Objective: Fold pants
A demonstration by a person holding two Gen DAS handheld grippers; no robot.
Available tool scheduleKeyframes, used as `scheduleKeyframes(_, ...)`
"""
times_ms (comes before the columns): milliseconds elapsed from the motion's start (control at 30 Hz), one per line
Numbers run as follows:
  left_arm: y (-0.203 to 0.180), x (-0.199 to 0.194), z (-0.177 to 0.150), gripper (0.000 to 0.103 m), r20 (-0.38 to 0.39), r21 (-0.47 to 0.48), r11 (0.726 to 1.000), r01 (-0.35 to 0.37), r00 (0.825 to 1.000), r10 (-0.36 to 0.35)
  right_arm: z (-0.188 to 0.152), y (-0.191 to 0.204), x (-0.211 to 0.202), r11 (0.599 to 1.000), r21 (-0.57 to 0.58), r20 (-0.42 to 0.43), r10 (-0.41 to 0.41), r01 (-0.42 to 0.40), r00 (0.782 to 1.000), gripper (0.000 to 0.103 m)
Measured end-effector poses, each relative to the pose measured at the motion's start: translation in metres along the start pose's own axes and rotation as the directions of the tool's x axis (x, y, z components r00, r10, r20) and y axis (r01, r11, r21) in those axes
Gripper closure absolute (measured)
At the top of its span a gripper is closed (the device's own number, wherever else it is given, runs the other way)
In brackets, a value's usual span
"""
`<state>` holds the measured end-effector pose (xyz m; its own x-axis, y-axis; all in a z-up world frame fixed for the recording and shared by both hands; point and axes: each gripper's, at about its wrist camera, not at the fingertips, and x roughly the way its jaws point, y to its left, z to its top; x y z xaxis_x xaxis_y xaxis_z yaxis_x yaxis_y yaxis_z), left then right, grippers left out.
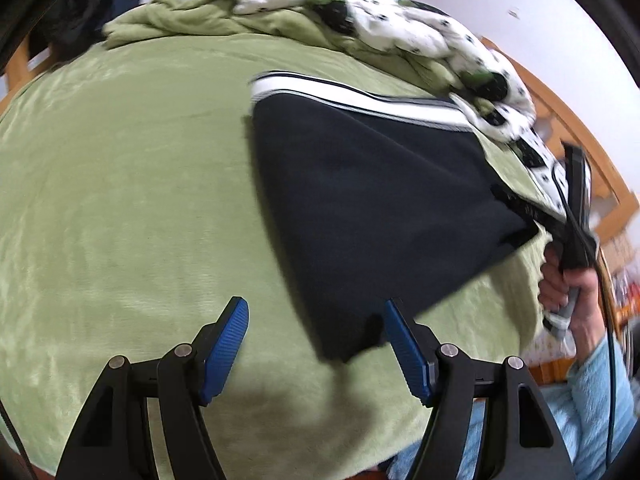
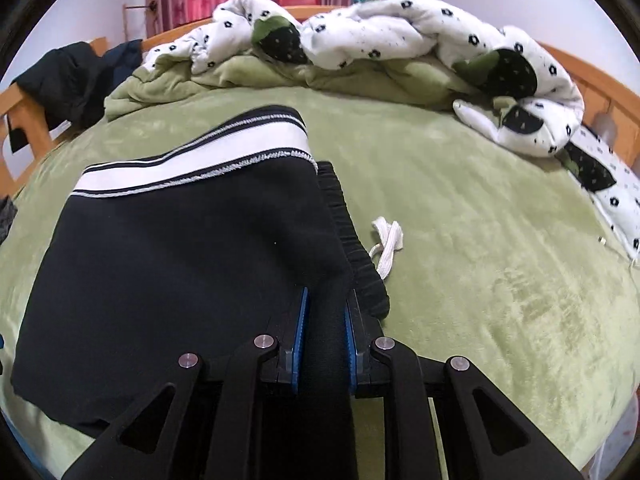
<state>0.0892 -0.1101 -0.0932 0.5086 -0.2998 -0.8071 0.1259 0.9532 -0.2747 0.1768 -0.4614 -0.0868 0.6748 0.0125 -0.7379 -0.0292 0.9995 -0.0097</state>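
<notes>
Right tool [image 2: 326, 312] clamps pants [image 2: 180, 272] waistband edge | left tool [image 1: 316, 320] spread, empty

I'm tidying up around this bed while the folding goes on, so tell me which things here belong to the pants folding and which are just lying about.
Part of the job:
- dark pants with white side stripe
- white drawstring
- right tongs, clamped on the pants
- left tongs, open and empty

Just lying about:
- white patterned quilt
- crumpled green blanket
- dark clothes on the bed frame
</notes>
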Motion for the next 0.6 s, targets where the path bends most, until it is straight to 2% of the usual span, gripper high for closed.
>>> scheduleKeyframes(100, -0.013, 0.005, -0.007, 0.035, -0.047, 0.092, 0.996, 0.021, 0.999, -0.017, -0.005, -0.004, -0.020, 1.000, 0.011, 0.034, -0.026, 0.026, 0.999, 0.087)
scheduleKeyframes(200, -0.031, 0.013, -0.019, 0.035, -0.038, 0.203, 0.977, -0.060, 0.997, 0.069, -0.011, -0.004, -0.041, 1.000, 0.018, 0.076, -0.005, 0.004, 0.997, 0.086)
scheduleKeyframes(300, -0.042, 0.031, -0.022, 0.036, -0.027, 0.231, 0.964, -0.132, 0.990, 0.142, -0.018, 0.001, -0.050, 1.000, 0.000, 0.082, 0.023, -0.023, 0.996, 0.086)
scheduleKeyframes(333, -0.046, 0.036, -0.021, 0.042, -0.001, 0.236, 0.956, -0.173, 0.984, 0.178, -0.021, 0.005, -0.049, 1.000, -0.022, 0.076, 0.023, -0.021, 0.997, 0.086)
scheduleKeyframes(367, -0.045, 0.036, -0.021, 0.067, 0.044, 0.230, 0.948, -0.219, 0.976, 0.215, -0.024, 0.009, -0.047, 0.999, -0.049, 0.068, 0.019, -0.015, 0.998, 0.086)
scheduleKeyframes(400, -0.044, 0.037, -0.019, 0.082, 0.090, 0.203, 0.943, -0.265, 0.964, 0.252, -0.028, 0.012, -0.043, 0.998, -0.069, 0.056, 0.013, -0.009, 0.998, 0.086)
scheduleKeyframes(500, -0.035, 0.033, -0.016, 0.084, 0.094, 0.090, 0.971, -0.221, 0.973, 0.213, -0.040, 0.009, -0.009, 0.996, -0.079, -0.066, -0.040, 0.034, 0.997, 0.085)
scheduleKeyframes(600, -0.038, 0.035, -0.019, 0.079, 0.059, 0.138, 0.957, -0.255, 0.967, 0.249, -0.047, 0.008, -0.006, 0.997, -0.075, -0.057, -0.026, 0.022, 0.998, 0.084)
